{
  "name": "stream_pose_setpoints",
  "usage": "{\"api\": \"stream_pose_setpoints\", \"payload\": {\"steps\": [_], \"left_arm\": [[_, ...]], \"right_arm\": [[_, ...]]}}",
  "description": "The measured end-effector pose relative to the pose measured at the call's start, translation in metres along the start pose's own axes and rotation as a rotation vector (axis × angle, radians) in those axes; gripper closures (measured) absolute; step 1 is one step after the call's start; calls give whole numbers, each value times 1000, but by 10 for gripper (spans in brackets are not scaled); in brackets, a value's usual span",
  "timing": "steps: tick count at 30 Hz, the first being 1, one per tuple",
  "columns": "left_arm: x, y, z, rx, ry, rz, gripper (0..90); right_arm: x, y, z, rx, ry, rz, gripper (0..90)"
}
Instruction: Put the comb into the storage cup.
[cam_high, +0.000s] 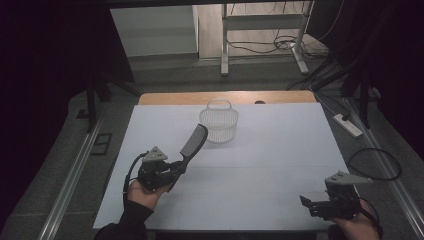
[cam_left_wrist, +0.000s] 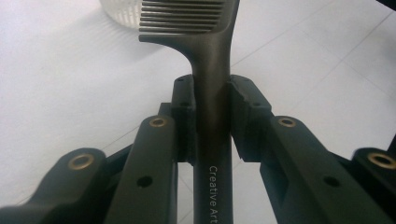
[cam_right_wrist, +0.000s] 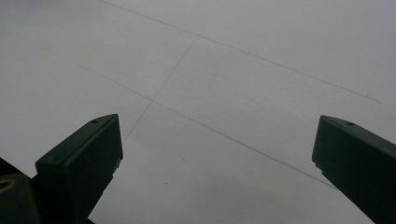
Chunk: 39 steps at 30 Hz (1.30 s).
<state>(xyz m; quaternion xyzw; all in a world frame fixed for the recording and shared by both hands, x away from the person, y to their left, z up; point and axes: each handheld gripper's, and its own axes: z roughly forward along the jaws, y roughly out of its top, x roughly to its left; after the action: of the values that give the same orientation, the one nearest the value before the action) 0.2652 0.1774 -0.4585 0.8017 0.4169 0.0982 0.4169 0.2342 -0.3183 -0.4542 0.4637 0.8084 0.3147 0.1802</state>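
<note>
Because the left tongs (cam_high: 176, 169) pinched only the comb (cam_high: 194, 141) handle, it could pivot and miss the basket (cam_high: 219, 123) at one o'clock; the right tongs (cam_high: 314, 204) sat spread.

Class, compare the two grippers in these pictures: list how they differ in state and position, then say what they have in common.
The left gripper is shut on the handle of a dark comb; the right gripper stands open with nothing between its jaws. The left gripper holds the comb raised, pointing toward the white basket; the right gripper sits low near the table's front right edge. Both are hand-held, black and two-jawed, with a grey plate on top.
</note>
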Motion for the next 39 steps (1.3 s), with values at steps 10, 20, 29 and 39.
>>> {"api": "stream_pose_setpoints", "payload": {"steps": [10,20,29,39], "left_arm": [[-16,-1,-5,-25,-17,35,722],[-22,4,1,-36,-48,64,722],[-24,6,9,-37,-72,62,722],[-23,7,12,-48,-81,57,722]], "right_arm": [[-1,0,-1,-8,9,4,10],[2,1,-2,-26,45,-37,0],[5,8,-2,-81,107,-64,0],[9,24,-2,-149,185,-81,0]]}}
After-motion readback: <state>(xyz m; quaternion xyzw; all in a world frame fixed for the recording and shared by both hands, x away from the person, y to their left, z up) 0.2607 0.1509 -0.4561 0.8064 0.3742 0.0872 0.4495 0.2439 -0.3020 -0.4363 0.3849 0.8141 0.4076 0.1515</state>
